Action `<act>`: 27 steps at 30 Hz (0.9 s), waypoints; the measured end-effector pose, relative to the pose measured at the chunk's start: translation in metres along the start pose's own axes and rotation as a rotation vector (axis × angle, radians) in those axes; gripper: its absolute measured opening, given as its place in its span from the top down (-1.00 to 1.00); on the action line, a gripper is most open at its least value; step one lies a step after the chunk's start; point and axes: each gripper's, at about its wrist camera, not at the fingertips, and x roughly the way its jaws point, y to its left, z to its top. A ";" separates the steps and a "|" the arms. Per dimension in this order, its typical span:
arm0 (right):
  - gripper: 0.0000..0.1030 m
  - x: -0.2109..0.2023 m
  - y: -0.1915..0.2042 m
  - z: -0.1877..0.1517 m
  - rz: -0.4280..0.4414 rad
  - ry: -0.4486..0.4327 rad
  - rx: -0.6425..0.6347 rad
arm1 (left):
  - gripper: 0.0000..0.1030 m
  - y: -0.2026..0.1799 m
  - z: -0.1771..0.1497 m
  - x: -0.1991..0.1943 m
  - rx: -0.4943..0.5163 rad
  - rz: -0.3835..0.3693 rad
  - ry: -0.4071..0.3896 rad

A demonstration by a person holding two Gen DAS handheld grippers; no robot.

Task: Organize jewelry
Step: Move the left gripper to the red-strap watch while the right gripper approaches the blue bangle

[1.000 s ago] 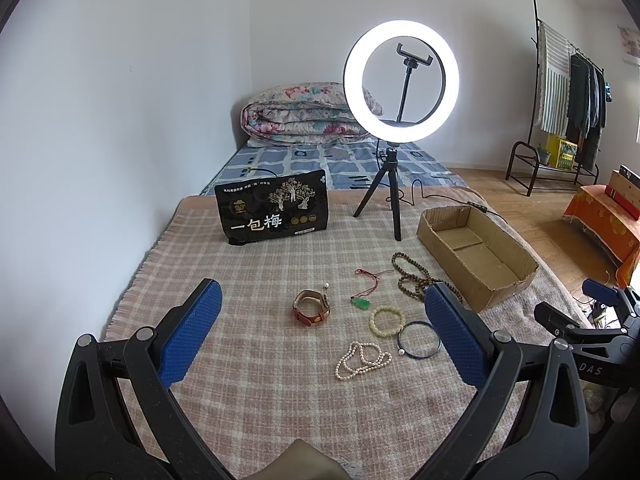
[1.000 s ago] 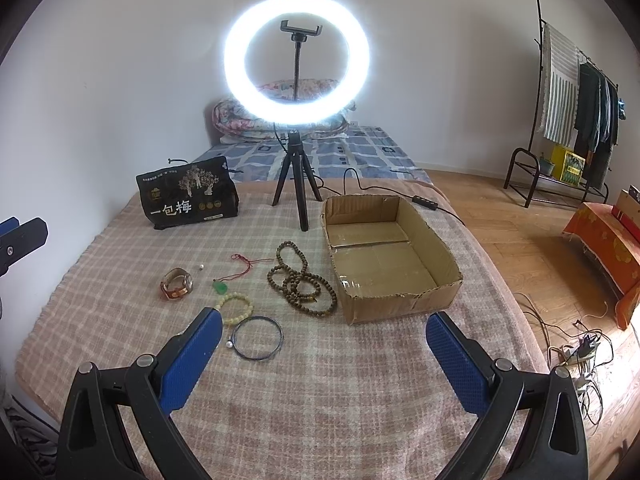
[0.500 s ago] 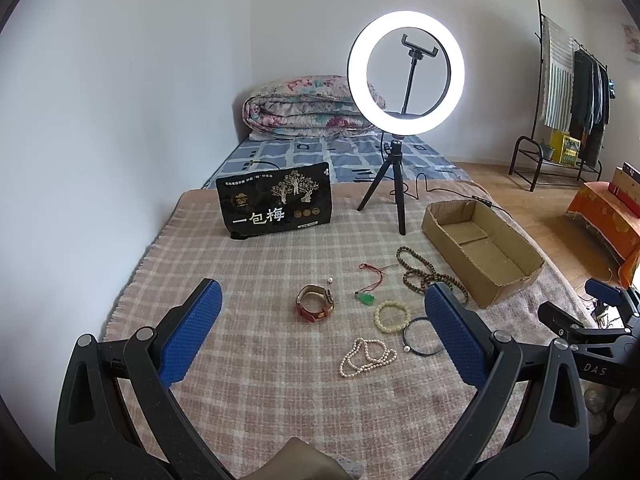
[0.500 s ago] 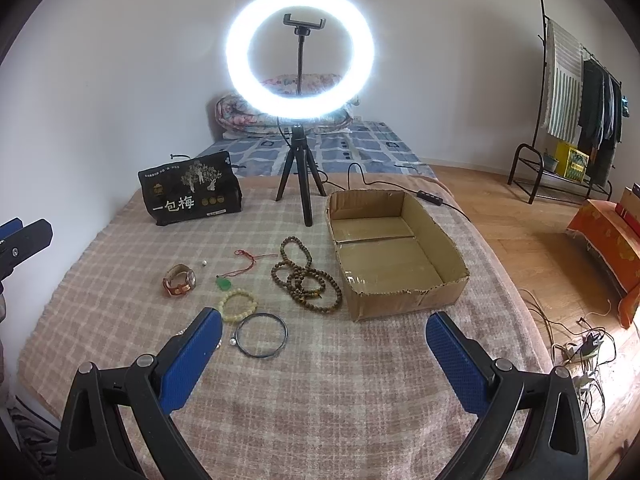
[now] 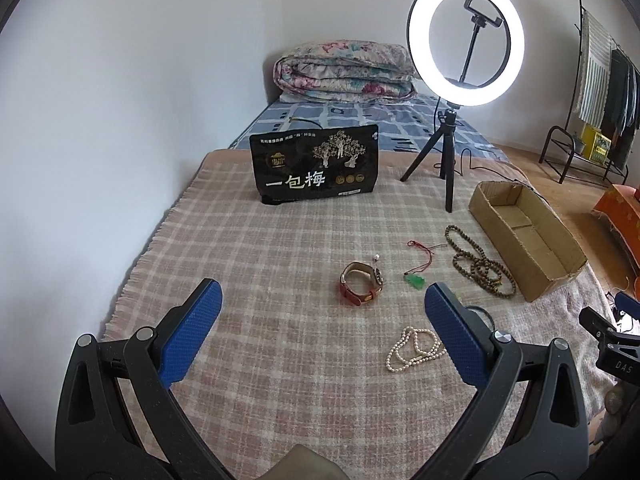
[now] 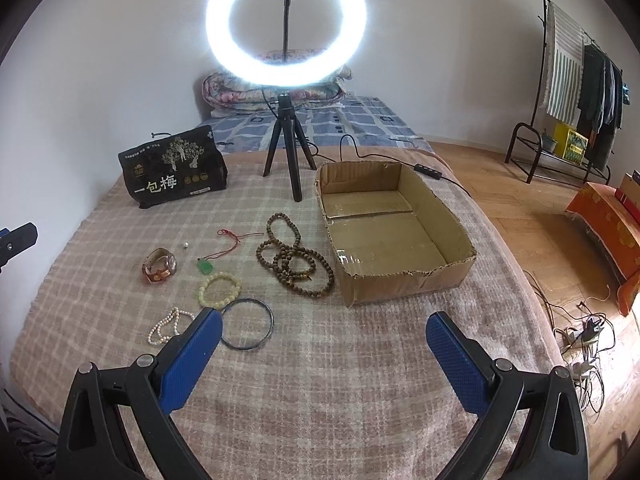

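Jewelry lies on a checked blanket: a red-strapped watch, a green pendant on a red cord, a brown bead necklace, a pearl string, a pale bead bracelet and a dark bangle. An open cardboard box stands to their right, with nothing in it. My left gripper is open above the blanket, short of the watch. My right gripper is open too, nearer than the bangle and box.
A lit ring light on a black tripod stands behind the jewelry, its cable trailing right. A black snack bag stands at the back left. A tiny bead lies by the watch. Folded bedding, a clothes rack and floor cables lie beyond.
Both grippers have moved forward and lower toward the blanket, so the jewelry and box look larger. The left view has swung left. Nothing was picked up.
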 end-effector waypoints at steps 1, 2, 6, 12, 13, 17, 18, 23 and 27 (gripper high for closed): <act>-0.99 0.004 0.001 0.000 -0.005 0.006 -0.004 | -1.00 0.002 0.000 0.004 -0.004 0.006 0.010; -0.99 0.008 0.002 -0.001 -0.007 0.013 -0.012 | -1.00 0.005 0.000 0.010 -0.008 0.007 0.022; -0.96 0.025 0.009 -0.003 0.008 0.063 -0.043 | -0.86 0.009 0.005 0.030 -0.022 -0.021 0.085; -0.72 0.062 0.026 -0.007 0.079 0.165 -0.120 | -0.55 0.008 0.016 0.066 -0.020 -0.080 0.184; -0.68 0.068 0.028 -0.007 0.094 0.183 -0.125 | -0.52 0.008 0.017 0.072 -0.020 -0.087 0.197; -0.54 0.093 0.038 -0.006 0.136 0.239 -0.169 | -0.22 0.007 0.019 0.101 -0.018 -0.112 0.260; -0.48 0.100 0.041 -0.006 0.143 0.255 -0.183 | -0.19 0.007 0.020 0.108 -0.025 -0.120 0.277; -0.41 0.122 0.046 -0.009 0.196 0.300 -0.200 | -0.17 0.005 0.020 0.132 -0.034 -0.149 0.325; -0.60 0.130 0.055 -0.014 0.218 0.314 -0.254 | -0.05 0.006 0.019 0.151 -0.062 -0.164 0.372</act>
